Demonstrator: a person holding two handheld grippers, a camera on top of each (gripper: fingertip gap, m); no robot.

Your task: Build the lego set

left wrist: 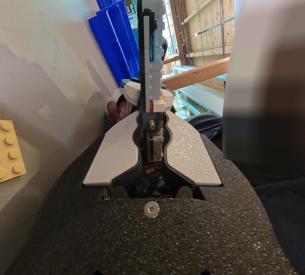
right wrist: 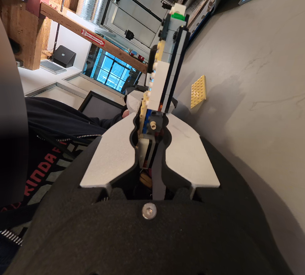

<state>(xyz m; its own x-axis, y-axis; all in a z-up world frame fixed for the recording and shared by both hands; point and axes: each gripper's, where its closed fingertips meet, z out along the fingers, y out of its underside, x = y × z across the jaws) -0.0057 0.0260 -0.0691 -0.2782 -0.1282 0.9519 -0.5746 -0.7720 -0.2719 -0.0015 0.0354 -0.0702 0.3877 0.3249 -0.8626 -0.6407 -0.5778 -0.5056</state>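
Jointly held: long, flat toy-brick assembly of white, grey, black and tan plastic bricks (left wrist: 151, 62), green brick at far end, raised off the table.
Left gripper (left wrist: 152, 118): clamped on the assembly's near end.
Right gripper (right wrist: 151, 118): clamped on the same assembly (right wrist: 163, 72).
Nearby: square tan studded plate (right wrist: 198, 91) lay on grey table (right wrist: 247, 85); blue plastic bins (left wrist: 112, 39) stood behind.

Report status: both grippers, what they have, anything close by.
Left gripper and right gripper both clamped on one long brick model, opposite ends. Tan studded plate lies on the grey tabletop beside it. Blue bins behind.
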